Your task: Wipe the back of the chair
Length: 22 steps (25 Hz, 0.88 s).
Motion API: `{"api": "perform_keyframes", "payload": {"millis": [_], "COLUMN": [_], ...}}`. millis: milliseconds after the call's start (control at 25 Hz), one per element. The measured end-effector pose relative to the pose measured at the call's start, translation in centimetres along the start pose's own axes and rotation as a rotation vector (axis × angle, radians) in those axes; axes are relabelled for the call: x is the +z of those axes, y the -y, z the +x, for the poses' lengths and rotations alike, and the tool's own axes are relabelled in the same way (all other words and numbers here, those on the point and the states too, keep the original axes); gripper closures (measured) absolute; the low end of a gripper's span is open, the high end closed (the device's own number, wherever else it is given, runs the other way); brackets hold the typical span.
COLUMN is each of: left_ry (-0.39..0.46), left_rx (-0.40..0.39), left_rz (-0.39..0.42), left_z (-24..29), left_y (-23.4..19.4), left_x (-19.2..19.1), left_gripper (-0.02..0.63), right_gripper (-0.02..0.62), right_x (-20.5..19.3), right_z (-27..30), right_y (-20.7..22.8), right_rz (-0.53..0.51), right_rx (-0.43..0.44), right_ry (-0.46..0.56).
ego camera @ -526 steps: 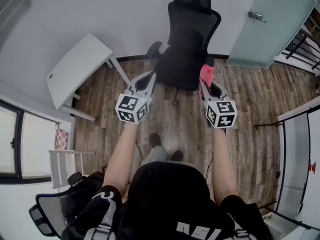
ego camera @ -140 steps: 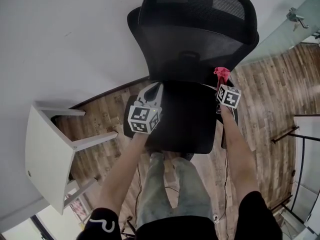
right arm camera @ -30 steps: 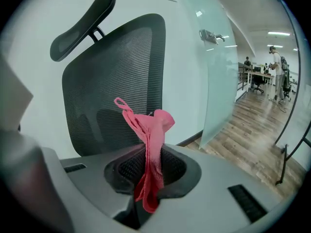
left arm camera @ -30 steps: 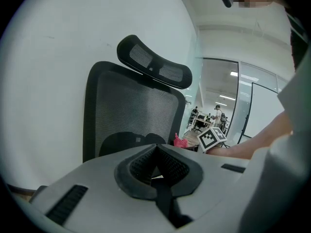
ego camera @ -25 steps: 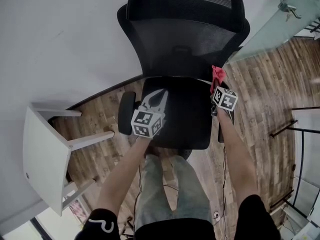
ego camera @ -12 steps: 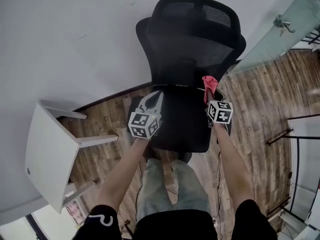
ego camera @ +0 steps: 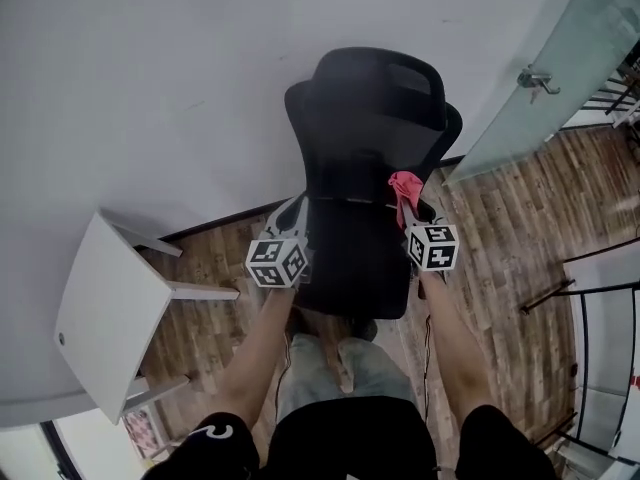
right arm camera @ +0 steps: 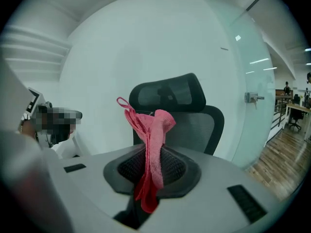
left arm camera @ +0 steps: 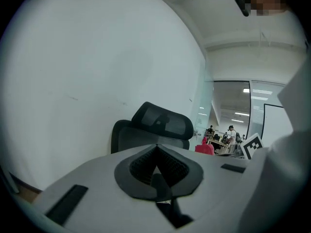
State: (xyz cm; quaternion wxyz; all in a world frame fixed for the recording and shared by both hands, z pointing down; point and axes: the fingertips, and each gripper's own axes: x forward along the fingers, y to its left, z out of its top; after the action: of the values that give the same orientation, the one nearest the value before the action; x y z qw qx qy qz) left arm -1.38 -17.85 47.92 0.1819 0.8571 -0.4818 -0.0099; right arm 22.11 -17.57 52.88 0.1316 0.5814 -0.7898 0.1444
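The black office chair (ego camera: 365, 158) stands against the white wall (ego camera: 180, 68), its mesh back and headrest turned toward the person, whose legs show just in front of the seat. The right gripper (ego camera: 408, 206) is clenched on a pink cloth (ego camera: 403, 186) — the right gripper view shows the fabric pinched between the jaws, with its bunched top and a small loop sticking up past the tips. In the head view the cloth sits at the chair's right edge, low on the backrest near where it meets the seat; whether it touches the mesh cannot be told. The left gripper (ego camera: 296, 208) hangs at the chair's left side, its jaws pressed together with nothing between them (its own view shows only the closed tips, with the chair back beyond). A white table (ego camera: 105, 313) stands off to the left on the wooden floor (ego camera: 500, 218), and a frosted glass door (ego camera: 545, 78) rises to the right of the chair.
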Motion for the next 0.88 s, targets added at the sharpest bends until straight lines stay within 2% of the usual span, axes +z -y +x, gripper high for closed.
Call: {"api": "perform_keyframes", "payload": {"millis": [520, 720, 880], "left_ry": [0.029, 0.043, 0.039], "left_rx": [-0.106, -0.128, -0.133], "left_rz": [0.169, 0.177, 0.175], "left_z": [-5.1, -7.5, -9.9], "left_y": [7.8, 8.5, 8.3], "left_x": [11.5, 13.4, 13.6], "left_gripper": [0.584, 0.584, 0.583], "right_gripper": [0.520, 0.520, 0.520], "right_x": [11.2, 12.9, 13.4], "right_z": [-10.5, -13.1, -15.0], "right_y": [-4.4, -6.8, -8.6], "right_rz": [-0.146, -0.154, -0.150], "right_rx": [0.071, 0.104, 0.093], "right_ry": [0.086, 0.094, 0.102]}}
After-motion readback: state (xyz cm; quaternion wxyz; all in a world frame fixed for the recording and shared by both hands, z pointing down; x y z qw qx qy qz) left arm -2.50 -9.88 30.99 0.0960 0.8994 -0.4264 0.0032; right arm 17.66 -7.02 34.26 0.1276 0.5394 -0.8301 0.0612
